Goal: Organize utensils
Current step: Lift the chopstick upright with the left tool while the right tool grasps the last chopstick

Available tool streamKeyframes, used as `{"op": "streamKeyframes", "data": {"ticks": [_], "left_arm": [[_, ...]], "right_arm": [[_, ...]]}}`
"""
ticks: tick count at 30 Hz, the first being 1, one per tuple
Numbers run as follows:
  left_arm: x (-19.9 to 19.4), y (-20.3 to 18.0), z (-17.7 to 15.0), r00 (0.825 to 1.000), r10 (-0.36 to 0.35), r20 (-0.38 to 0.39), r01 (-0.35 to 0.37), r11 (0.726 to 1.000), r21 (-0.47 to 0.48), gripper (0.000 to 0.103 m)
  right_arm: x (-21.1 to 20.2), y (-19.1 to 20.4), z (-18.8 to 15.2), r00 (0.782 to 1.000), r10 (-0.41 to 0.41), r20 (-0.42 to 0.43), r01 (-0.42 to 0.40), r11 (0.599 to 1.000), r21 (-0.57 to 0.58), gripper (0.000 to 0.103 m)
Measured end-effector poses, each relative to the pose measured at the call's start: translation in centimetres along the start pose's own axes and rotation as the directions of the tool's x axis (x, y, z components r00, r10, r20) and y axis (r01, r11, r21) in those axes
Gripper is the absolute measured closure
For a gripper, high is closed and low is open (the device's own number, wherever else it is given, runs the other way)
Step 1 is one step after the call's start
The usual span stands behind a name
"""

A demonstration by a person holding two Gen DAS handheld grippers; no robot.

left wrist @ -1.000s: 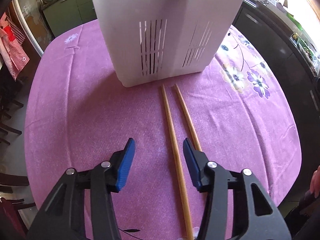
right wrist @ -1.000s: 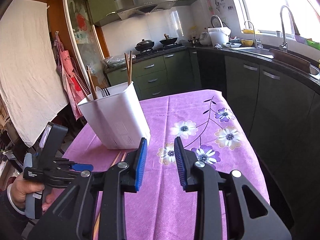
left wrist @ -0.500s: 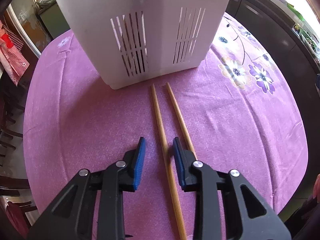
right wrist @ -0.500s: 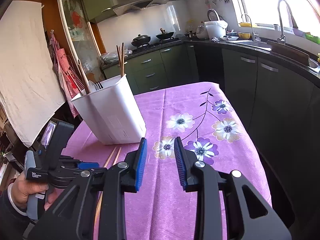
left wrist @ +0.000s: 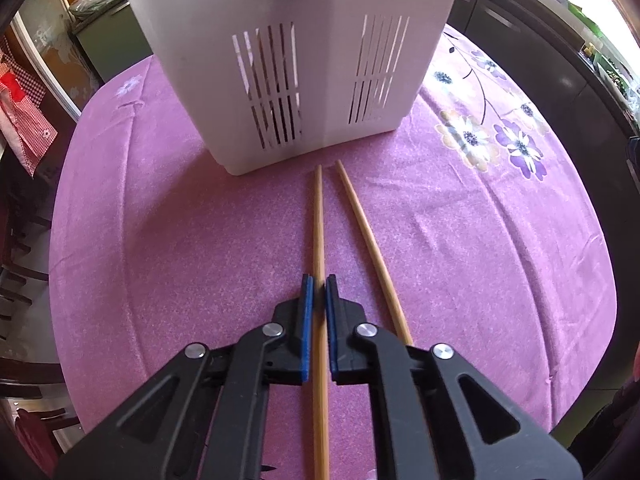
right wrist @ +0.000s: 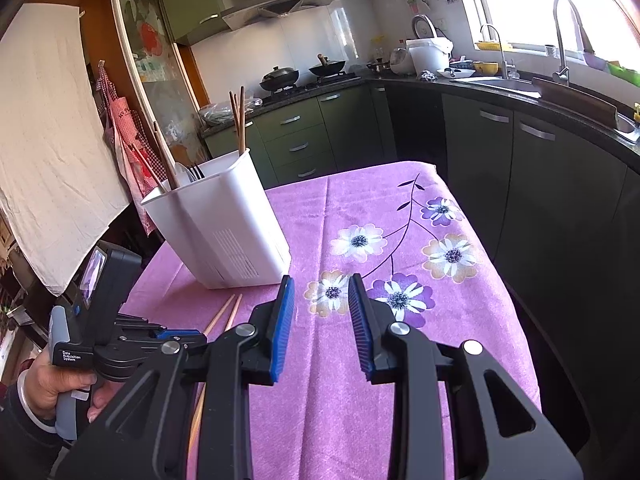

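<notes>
Two wooden chopsticks lie side by side on the purple cloth, their tips near a white slotted utensil holder (left wrist: 288, 60). My left gripper (left wrist: 319, 282) points steeply down and is shut on the left chopstick (left wrist: 318, 220) about midway along it. The right chopstick (left wrist: 366, 232) lies free just beside the right finger. In the right wrist view the holder (right wrist: 224, 224) has chopsticks, a fork and a spoon standing in it. My right gripper (right wrist: 320, 292) hovers open over the flowered cloth with nothing between its fingers. The left gripper (right wrist: 176, 334) shows low at the left there, held by a hand.
The table with the purple floral cloth (right wrist: 400, 360) ends at a near right edge beside dark green cabinets (right wrist: 560, 200). A sink and taps (right wrist: 560, 40) run along the right counter, and a stove with pans (right wrist: 304, 74) is at the back. Chairs stand left of the table.
My left gripper's jaws closed from wide apart onto the left chopstick, after shifting a little so they straddle it. The right gripper kept still and partly open.
</notes>
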State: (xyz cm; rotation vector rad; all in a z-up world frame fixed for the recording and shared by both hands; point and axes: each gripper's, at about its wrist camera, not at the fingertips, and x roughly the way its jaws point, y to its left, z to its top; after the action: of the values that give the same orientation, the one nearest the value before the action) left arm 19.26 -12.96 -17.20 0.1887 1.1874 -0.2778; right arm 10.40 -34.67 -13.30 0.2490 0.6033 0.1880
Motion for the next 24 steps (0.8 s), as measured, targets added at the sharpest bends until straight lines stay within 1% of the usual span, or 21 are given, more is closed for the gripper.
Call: {"op": "streamKeyframes", "data": {"ticks": [4, 8, 10, 13, 19, 24], "left_arm": [[-1.4, 1.1, 0.1, 0.999, -0.008, 0.038, 0.008, 1.0, -0.015, 0.096], [-4.2, 2.1, -0.2, 0.995, -0.019, 0.101, 0.022, 0.999, -0.023, 0.097], [-6.1, 2.7, -0.5, 0.99, -0.022, 0.142, 0.026, 0.999, -0.028, 0.096], [-9.0, 3.6, -1.1, 0.978, -0.018, 0.206, 0.026, 0.999, -0.039, 0.096], [-14.1, 5.3, -2.4, 0.948, -0.015, 0.319, 0.038, 0.997, -0.067, 0.097], [-16.8, 6.0, -4.3, 0.922, 0.005, 0.387, 0.026, 0.997, -0.075, 0.097]], "right_arm": [[0.0, 0.0, 0.0, 1.0, 0.001, -0.001, -0.001, 1.0, 0.001, 0.075], [-0.2, -0.1, 0.1, 1.0, -0.003, 0.002, 0.003, 1.0, 0.003, 0.075], [-0.4, -0.1, 0.2, 1.0, -0.004, 0.007, 0.004, 1.0, 0.005, 0.075], [-0.7, -0.2, 0.3, 1.0, -0.007, 0.014, 0.007, 1.0, 0.008, 0.075], [-1.1, -0.1, 0.3, 1.0, -0.008, 0.013, 0.008, 1.0, 0.001, 0.075], [-1.1, 0.4, 0.3, 1.0, -0.004, 0.006, 0.004, 1.0, -0.008, 0.075]]}}
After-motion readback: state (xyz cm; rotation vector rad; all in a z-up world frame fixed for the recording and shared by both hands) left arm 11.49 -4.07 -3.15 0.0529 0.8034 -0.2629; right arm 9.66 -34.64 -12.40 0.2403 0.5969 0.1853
